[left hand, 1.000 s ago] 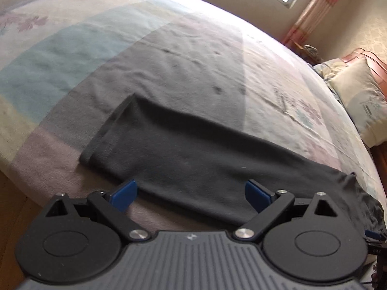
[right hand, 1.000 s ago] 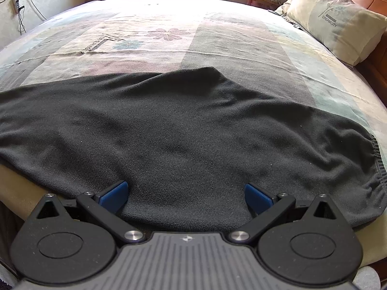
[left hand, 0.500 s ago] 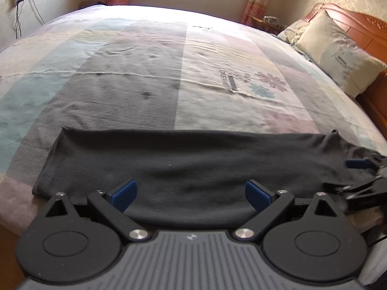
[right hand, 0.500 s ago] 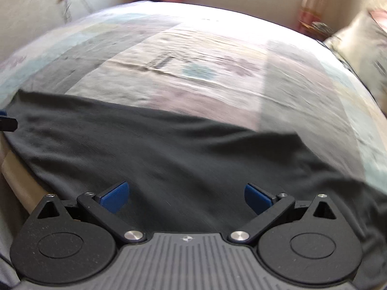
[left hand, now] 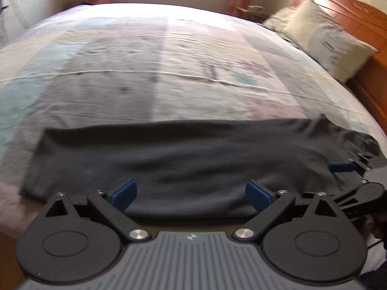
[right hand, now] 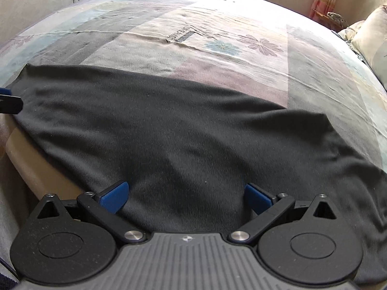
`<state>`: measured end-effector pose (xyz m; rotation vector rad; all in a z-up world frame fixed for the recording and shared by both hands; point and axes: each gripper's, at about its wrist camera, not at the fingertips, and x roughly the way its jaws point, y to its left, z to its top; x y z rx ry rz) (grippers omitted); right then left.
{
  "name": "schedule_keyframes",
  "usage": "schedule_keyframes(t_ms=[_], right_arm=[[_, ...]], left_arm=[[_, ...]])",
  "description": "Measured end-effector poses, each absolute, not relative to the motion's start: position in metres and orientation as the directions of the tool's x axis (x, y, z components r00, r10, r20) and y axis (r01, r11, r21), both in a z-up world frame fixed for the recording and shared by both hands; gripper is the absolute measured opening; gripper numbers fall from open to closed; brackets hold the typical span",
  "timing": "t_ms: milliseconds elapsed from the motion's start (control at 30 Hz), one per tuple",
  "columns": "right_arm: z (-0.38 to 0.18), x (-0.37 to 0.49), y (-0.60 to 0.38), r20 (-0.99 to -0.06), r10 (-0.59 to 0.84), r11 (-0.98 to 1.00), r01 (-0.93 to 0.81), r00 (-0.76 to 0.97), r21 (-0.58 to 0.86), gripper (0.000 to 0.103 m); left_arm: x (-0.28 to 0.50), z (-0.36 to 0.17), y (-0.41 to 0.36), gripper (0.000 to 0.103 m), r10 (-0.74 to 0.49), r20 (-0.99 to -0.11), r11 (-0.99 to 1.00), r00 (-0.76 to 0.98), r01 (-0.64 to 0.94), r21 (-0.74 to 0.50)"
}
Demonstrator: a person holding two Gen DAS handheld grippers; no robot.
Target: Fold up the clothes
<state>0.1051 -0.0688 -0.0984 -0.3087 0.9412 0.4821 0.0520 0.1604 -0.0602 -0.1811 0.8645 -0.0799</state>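
Note:
A dark grey garment [left hand: 174, 159] lies flat as a long strip along the near edge of the bed; the same garment [right hand: 183, 145] fills the lower half of the right wrist view. My left gripper [left hand: 191, 193] is open just above the cloth's near edge, nothing between its blue pads. My right gripper [right hand: 186, 194] is open too, over the wider end of the garment. The right gripper's fingers [left hand: 343, 168] show at the right edge of the left wrist view, resting by the cloth's end. A fingertip [right hand: 9, 101] of the left gripper pokes in at the left edge.
The bed has a patchwork pastel cover [left hand: 193, 72] with flower prints [right hand: 261, 44]. A cream pillow [left hand: 326, 41] leans on the wooden headboard [left hand: 362, 12] at the right. The mattress edge [right hand: 36, 166] shows at lower left. Curtains and walls stand behind the bed.
Both cameras have swung: the left view turned right to face the garment squarely, and the right view turned left. The garment lies as before and both grippers stay open.

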Motion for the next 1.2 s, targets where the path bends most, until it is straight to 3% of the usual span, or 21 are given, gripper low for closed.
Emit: schedule_keyframes(t_ms=[433, 733, 867, 933, 1200], right_arm=[[-0.097, 0.092, -0.086, -0.819, 0.268, 0.860, -0.509, 0.508, -0.035, 0.103], [-0.090, 0.085, -0.114, -0.811, 0.246, 0.892, -0.451, 0.531, -0.025, 0.103], [-0.088, 0.087, -0.124, -0.802, 0.246, 0.905, -0.426, 0.544, -0.012, 0.103], [-0.087, 0.089, -0.127, -0.800, 0.246, 0.908, -0.418, 0.548, -0.007, 0.103], [-0.086, 0.090, -0.131, -0.797, 0.236, 0.914, -0.405, 0.555, -0.011, 0.103]], left_arm=[[0.061, -0.073, 0.087, 0.096, -0.398, -0.710, 0.917, 0.581, 0.263, -0.299], [0.065, -0.096, 0.085, 0.098, -0.493, -0.716, 0.870, 0.495, 0.251, -0.425], [0.064, -0.084, 0.080, 0.098, -0.491, -0.744, 0.869, 0.453, 0.305, -0.389], [0.067, -0.076, 0.081, 0.098, -0.503, -0.717, 0.864, 0.482, 0.320, -0.390], [0.080, -0.094, 0.068, 0.099, -0.590, -0.711, 0.807, 0.383, 0.312, -0.502]])
